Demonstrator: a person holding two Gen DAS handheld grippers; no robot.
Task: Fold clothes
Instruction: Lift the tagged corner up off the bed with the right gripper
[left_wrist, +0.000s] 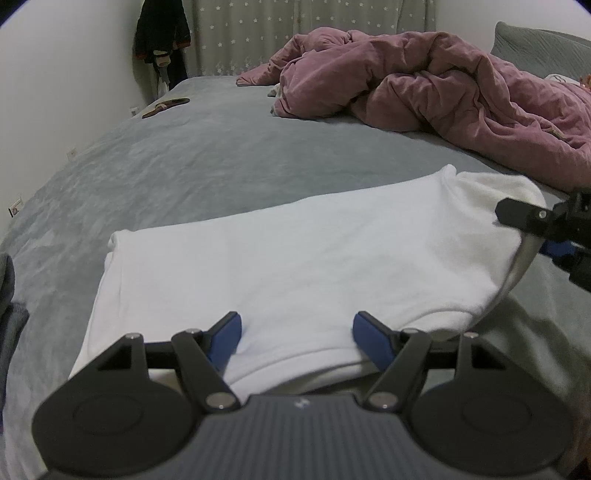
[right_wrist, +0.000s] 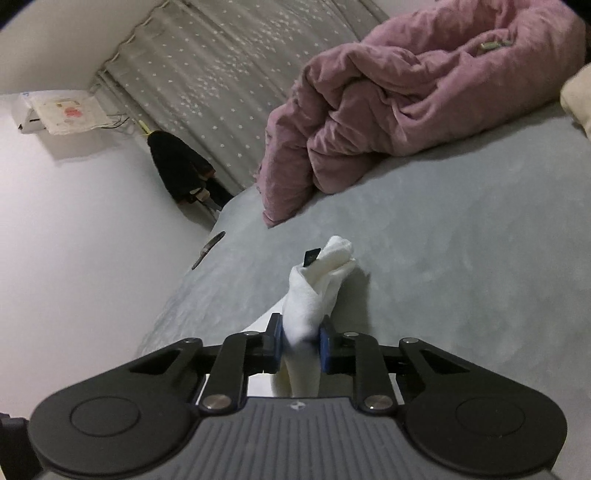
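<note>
Two grippers work on one white garment (left_wrist: 288, 258), which lies spread on the grey bed sheet (left_wrist: 184, 155) on the near side of the crumpled pink duvet (left_wrist: 443, 85). The right gripper (right_wrist: 301, 341) has its blue pads clamped narrow on a bunched end of the cloth, and that end stands up ahead of its fingers with a small dark tag (right_wrist: 311, 256) showing near its tip; from the left wrist view this same end looks raised off the sheet at the edge of the garment nearest the duvet. The left gripper (left_wrist: 295, 338) stands wide, its fingers either side of the garment's near hem, and the pads do not appear to press on anything. My judgement is that a fold is about to be carried across. The main risk is that the pinch holds only a gathered wad, so the layers could slip unevenly and the fold would land crooked or twisted. With the near hem unpinned, the whole garment could also drag across the sheet instead of hinging. A wide swing could carry the cloth away from the duvet's side and bunch it.
</note>
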